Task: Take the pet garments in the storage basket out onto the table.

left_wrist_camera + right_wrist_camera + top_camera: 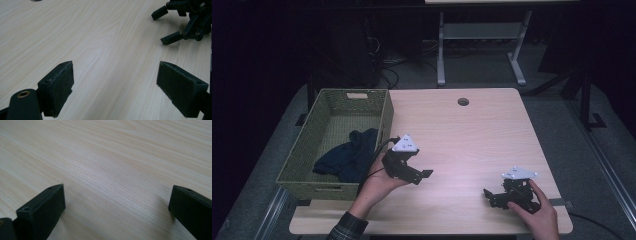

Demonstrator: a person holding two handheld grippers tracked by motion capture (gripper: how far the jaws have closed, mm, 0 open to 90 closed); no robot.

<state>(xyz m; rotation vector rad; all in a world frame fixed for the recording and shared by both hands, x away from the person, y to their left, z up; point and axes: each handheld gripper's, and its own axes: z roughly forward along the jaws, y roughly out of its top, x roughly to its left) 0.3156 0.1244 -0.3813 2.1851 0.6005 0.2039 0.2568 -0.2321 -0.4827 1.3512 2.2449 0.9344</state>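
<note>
The dark blue cloth [346,156] already lies bunched inside the green woven basket [384,120], so the putting-away looks done and little seems left beyond drawing both tools back. The left gripper [424,175] has its jaws spread wide with nothing between them but bare table [100,50] — the cloth sits behind and to the side of those jaws, just past the basket's near wall. The right gripper [488,196] likewise stands released over plain wood [112,170], well apart from the basket — the cloth lies far off beyond its jaws
</note>
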